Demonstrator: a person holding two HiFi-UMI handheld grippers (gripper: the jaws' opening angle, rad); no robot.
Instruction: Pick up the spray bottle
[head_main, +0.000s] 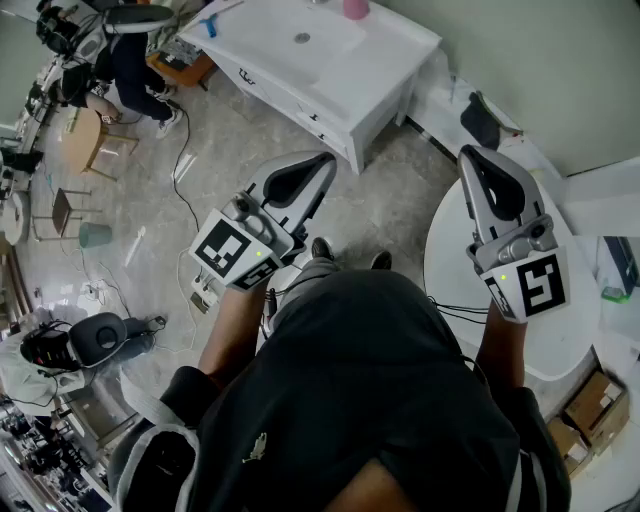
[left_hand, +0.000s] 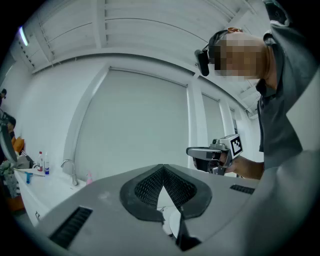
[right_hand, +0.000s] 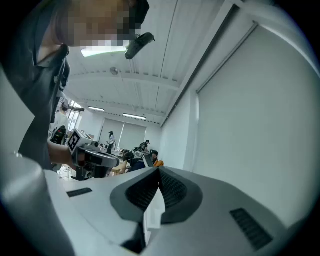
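1. Dark fabric of the person's shirt (head_main: 370, 380) fills six o'clock of the head view. Two arms reach forward from it, each carrying one hand-held gripper, two in all.
2. The left hand-held gripper (head_main: 326, 160), at eleven o'clock, has its jaws pressed together on nothing. The right hand-held gripper (head_main: 470, 152), at one o'clock, is likewise pressed together and empty. Both point level, side by side. I read this as a ready pose, with no reach begun.
3. One round white surface (head_main: 450, 270) lies below the right one, toward three o'clock.
4. One white sink surface (head_main: 380, 60) stands at twelve o'clock, carrying one tap (left_hand: 70, 170), two small bottles (left_hand: 40, 161) and one pink bottle (head_main: 355, 8) at its far edge.
5. No spray bottle can be told for certain. The pink bottle seems the likeliest candidate, well apart from both jaws.
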